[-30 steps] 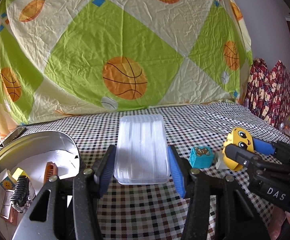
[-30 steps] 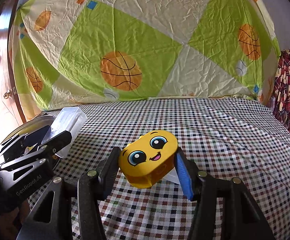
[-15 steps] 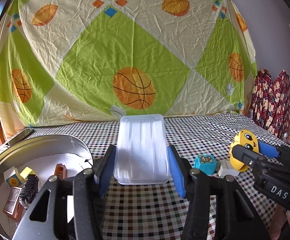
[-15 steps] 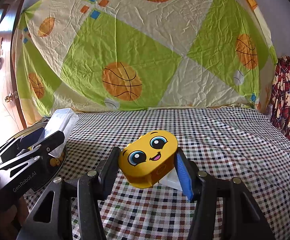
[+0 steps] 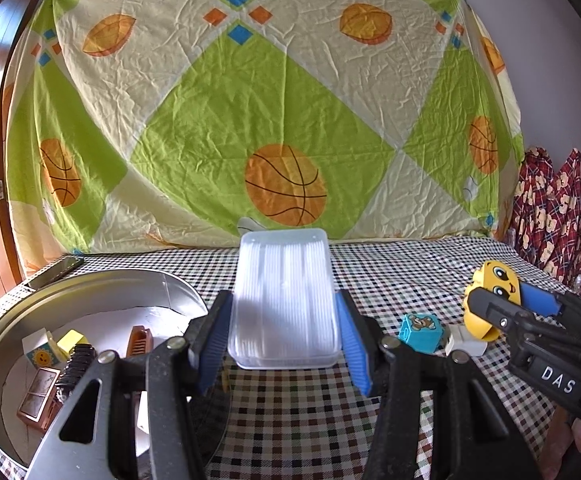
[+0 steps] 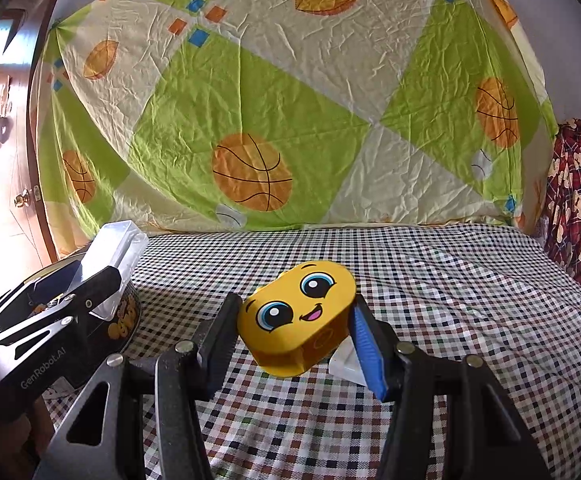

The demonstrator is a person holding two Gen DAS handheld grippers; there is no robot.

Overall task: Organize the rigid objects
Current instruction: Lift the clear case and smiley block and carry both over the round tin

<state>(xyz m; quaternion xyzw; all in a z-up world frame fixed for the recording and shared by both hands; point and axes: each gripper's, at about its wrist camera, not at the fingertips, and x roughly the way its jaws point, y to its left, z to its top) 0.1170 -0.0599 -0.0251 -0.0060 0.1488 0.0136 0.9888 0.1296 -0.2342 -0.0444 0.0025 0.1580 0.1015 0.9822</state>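
**Crowded at the left, open cloth at the right**

The round metal tin takes the table's left end, its floor crowded with small pieces. A blue block and white piece lie mid-table. Beyond them the checkered cloth lies bare up to the hanging sheet.
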